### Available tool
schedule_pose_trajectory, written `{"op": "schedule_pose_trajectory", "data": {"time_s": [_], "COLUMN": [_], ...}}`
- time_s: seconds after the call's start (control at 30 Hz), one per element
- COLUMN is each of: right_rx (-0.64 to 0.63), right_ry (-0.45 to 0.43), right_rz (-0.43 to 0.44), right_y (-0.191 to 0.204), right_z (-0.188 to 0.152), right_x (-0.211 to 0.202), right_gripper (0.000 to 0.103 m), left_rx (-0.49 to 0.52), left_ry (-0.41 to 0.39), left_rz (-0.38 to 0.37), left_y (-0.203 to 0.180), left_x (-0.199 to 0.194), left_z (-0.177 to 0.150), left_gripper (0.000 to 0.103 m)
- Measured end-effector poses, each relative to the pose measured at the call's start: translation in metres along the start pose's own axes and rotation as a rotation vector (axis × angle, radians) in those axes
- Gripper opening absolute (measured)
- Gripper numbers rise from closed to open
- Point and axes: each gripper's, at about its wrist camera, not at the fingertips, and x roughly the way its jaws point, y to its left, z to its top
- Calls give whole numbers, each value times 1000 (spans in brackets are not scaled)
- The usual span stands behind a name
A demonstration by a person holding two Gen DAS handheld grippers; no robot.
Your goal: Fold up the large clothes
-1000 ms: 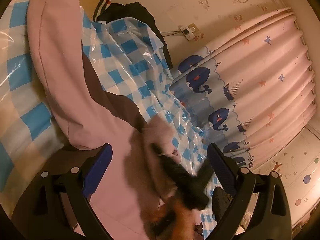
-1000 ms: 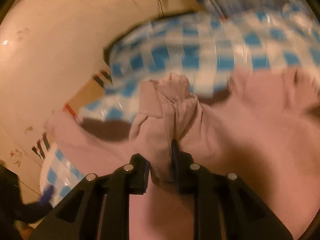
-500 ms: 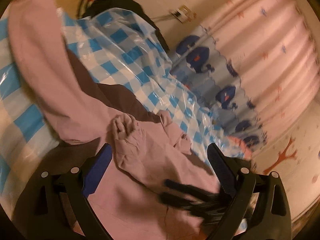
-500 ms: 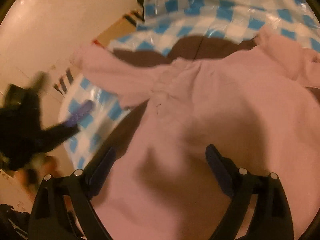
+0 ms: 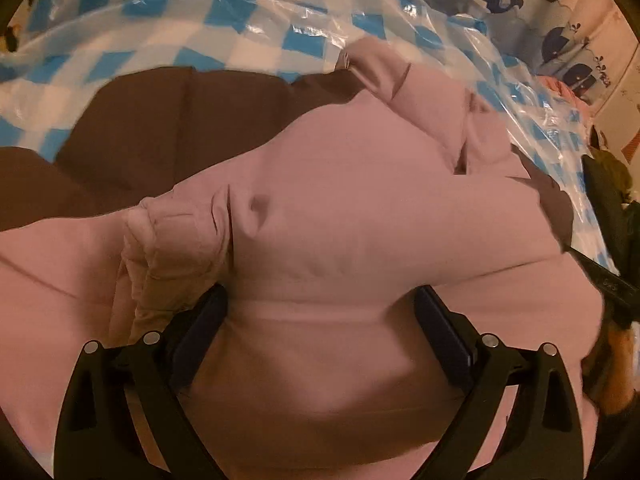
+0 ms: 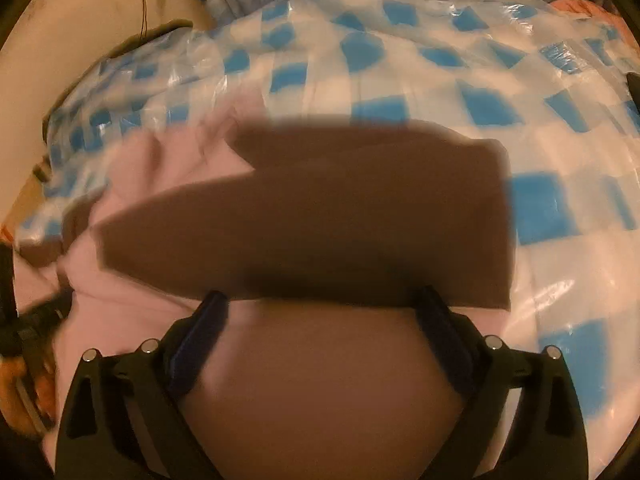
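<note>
A large pink garment with a brown panel lies on the blue-and-white checked plastic cover. In the left wrist view the pink cloth (image 5: pixel 360 216) fills the middle, with a bunched cuff (image 5: pixel 172 248) lying by the left finger. My left gripper (image 5: pixel 320 320) is open just above the cloth, holding nothing. In the right wrist view the brown panel (image 6: pixel 320 216) lies ahead, with pink cloth (image 6: pixel 160 168) to its left. My right gripper (image 6: pixel 320 316) is open and empty over the pink cloth, at the brown panel's near edge.
The checked cover (image 5: pixel 200 28) (image 6: pixel 560 160) spreads around the garment. A whale-print curtain (image 5: pixel 552 12) hangs at the far right. The other gripper shows dark at the right edge (image 5: pixel 612 248) and at the left edge (image 6: pixel 24 320). A wall with a cable (image 6: pixel 100 8) is at the left.
My right gripper let go of the bunched pink cuff and opened. Both grippers swung round and came down close over the garment.
</note>
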Motion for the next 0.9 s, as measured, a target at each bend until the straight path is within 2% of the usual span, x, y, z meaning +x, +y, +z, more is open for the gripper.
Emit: {"op": "schedule_pose_trajectory", "data": {"time_s": [0.07,0.13,0.2,0.23,0.27,0.3,0.33,0.37,0.4,0.43,0.47,0.53,0.6,0.67,0.7,0.73,0.77,0.8,0.87,0.9], "right_rx": [-27,-18,-38,-48,-50,-40,-23,1,27,35,18,-22,-47,-66,-79,-91,-101,-81,-18,-26], "right_ry": [26,-63,-205,-231,-232,-199,-67,93,91,42,-26,-129,-176,-137,-83,4,102,141,143,110], "right_rz": [-40,5,-20,-48,-91,-117,-154,-98,-79,-90,-85,-94,-84,-87,-112,-150,-170,-146,-130,-139], "right_y": [11,12,11,10,5,0,-12,-23,-29,-28,-23,-9,7,16,20,19,15,12,7,12], "right_z": [5,5,-6,-8,-9,-8,-8,-12,-12,-7,-2,10,32,50,59,60,60,59,67,67], "right_x": [-8,-39,-78,-84,-82,-74,-46,-15,-14,-31,-48,-72,-79,-60,-36,-7,24,41,33,17], "right_gripper": [93,92,96,96,96,96,96,97,96,96,96,96,96,96,96,96,98,98,97,97], "left_rx": [2,54,182,203,190,150,89,83,100,124,136,171,222,243,229,195,178,162,176,197], "left_ry": [13,-49,-150,-152,-112,-67,-15,-17,-13,-17,-39,-109,-190,-187,-139,-35,24,6,15,14], "left_rz": [39,46,93,121,133,113,81,58,65,100,102,55,57,71,79,92,50,8,41,66], "left_y": [-6,-21,-38,-40,-32,-20,-2,2,-1,-9,-16,-29,-47,-55,-53,-42,-34,-27,-31,-36], "left_x": [-14,-41,-68,-66,-53,-40,-21,-14,-15,-22,-32,-54,-70,-60,-45,-11,11,19,14,7], "left_z": [3,-3,-15,-17,-16,-15,-17,-16,-16,-15,-13,-9,-2,7,10,11,8,5,5,3], "left_gripper": [88,88,90,90,90,90,91,91,91,91,91,91,91,91,91,91,95,96,96,96]}}
